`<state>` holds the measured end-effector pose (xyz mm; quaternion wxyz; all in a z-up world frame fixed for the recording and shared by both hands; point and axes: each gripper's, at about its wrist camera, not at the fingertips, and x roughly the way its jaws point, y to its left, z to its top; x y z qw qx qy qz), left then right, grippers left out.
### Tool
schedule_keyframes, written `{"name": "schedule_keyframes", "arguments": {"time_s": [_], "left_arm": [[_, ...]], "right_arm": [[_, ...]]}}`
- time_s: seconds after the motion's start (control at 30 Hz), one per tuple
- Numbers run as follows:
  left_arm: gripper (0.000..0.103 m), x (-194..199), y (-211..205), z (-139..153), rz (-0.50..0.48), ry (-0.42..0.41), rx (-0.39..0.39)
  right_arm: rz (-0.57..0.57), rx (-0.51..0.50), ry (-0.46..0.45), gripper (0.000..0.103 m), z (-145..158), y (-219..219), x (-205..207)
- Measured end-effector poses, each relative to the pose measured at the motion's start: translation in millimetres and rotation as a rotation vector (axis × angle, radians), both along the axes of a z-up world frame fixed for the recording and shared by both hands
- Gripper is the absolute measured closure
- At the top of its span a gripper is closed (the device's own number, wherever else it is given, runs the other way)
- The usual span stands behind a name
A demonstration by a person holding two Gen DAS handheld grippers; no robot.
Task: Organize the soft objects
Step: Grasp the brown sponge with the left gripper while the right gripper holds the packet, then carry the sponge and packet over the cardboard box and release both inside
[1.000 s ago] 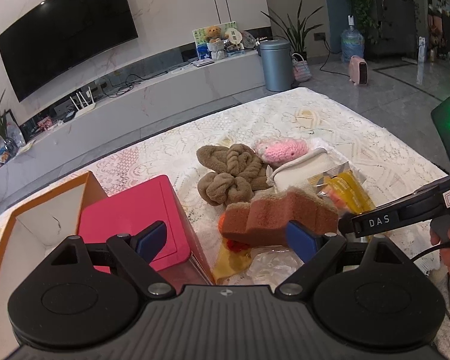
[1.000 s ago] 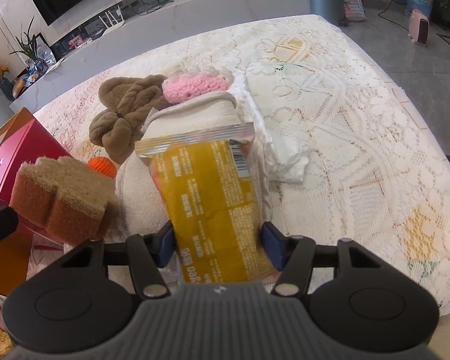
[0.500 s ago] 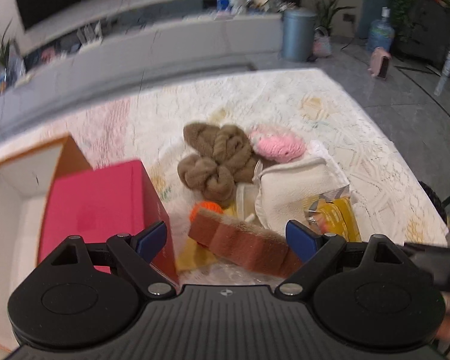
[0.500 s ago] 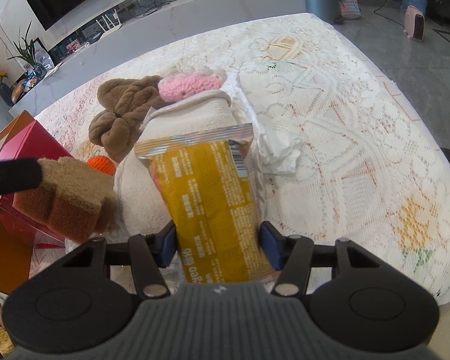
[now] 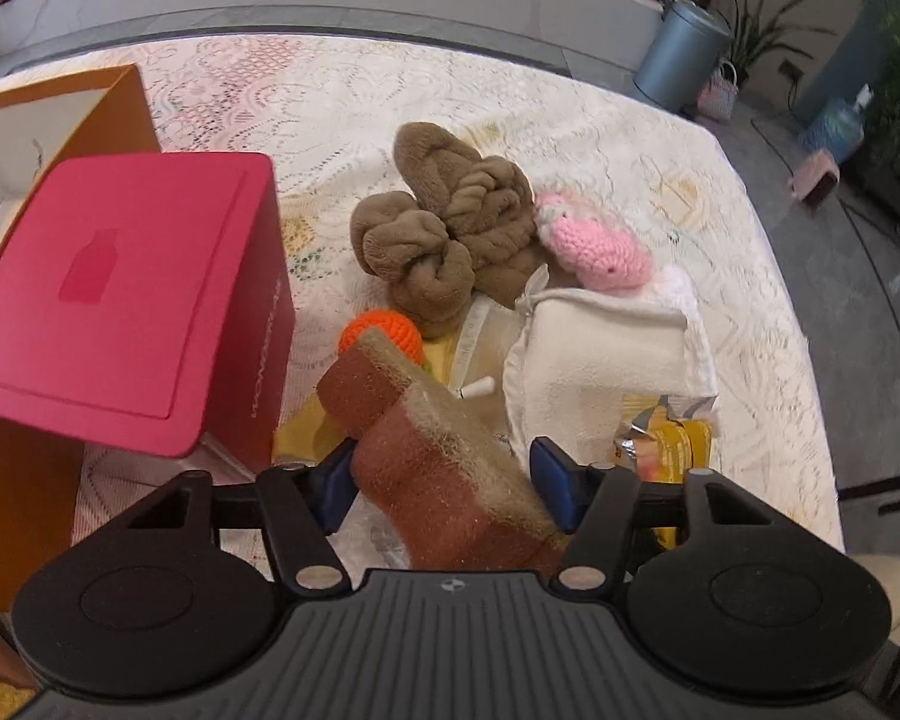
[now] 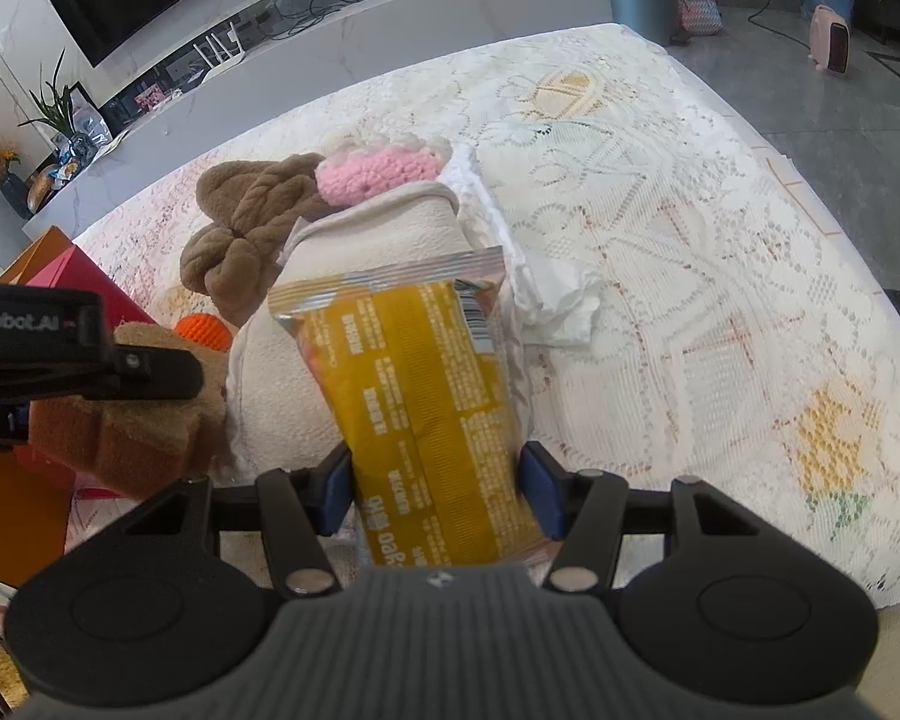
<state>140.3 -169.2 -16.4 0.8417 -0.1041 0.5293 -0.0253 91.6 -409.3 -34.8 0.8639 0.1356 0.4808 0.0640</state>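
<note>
Only the left wrist view shows the pink box (image 5: 132, 300) from above: its lid is on, a bottle shape pressed into it, and it sits partly inside an open orange carton (image 5: 60, 114) whose pale inside looks bare where visible. The right wrist view catches only a corner of both at its left edge, but it shows the crumpled white tissue (image 6: 561, 300) and the far right of the lace-covered table (image 6: 720, 252).

The left gripper (image 5: 444, 474) has just been closing on a brown sponge (image 5: 444, 450), which stands between its blue pads; the left pad touches it, though whether the right one presses is hard to tell. The right gripper (image 6: 435, 486) is clamped on a yellow snack packet (image 6: 414, 378) held above a cream towel (image 6: 378, 240). Beyond lie a brown knotted cloth (image 5: 450, 240), a pink knitted piece (image 5: 600, 246) and an orange knitted ball (image 5: 384, 330), all close together mid-table.
</note>
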Motion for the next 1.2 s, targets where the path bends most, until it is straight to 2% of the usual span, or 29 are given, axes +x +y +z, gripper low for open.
{"name": "schedule_keyframes", "arguments": {"time_s": [0.13, 0.3, 0.43, 0.57, 0.93, 1.2], "left_arm": [[0.050, -2.6, 4.1, 8.7, -0.033, -0.016, -0.013], [0.056, -22.8, 5.3, 32.8, -0.166, -0.139, 0.005], [0.057, -39.2, 8.7, 49.1, -0.240, -0.219, 0.029], [0.059, -45.3, 17.3, 52.3, -0.233, -0.236, 0.051], [0.060, -52.6, 42.6, 52.8, -0.245, -0.243, -0.020], [0.060, -61.9, 46.9, 70.1, -0.283, -0.295, -0.048]], "right_arm": [[0.005, -0.006, -0.001, 0.046, 0.5, 1.0, -0.7], [-0.008, -0.028, -0.009, 0.048, 6.7, -4.1, -9.2], [-0.033, -0.013, -0.033, 0.049, 13.5, -13.1, -18.8], [-0.044, -0.018, -0.035, 0.049, 14.8, -14.7, -22.0], [-0.043, -0.025, -0.035, 0.051, 16.0, -14.0, -22.8], [-0.040, 0.080, -0.101, 0.051, 28.9, -21.3, -34.7]]}}
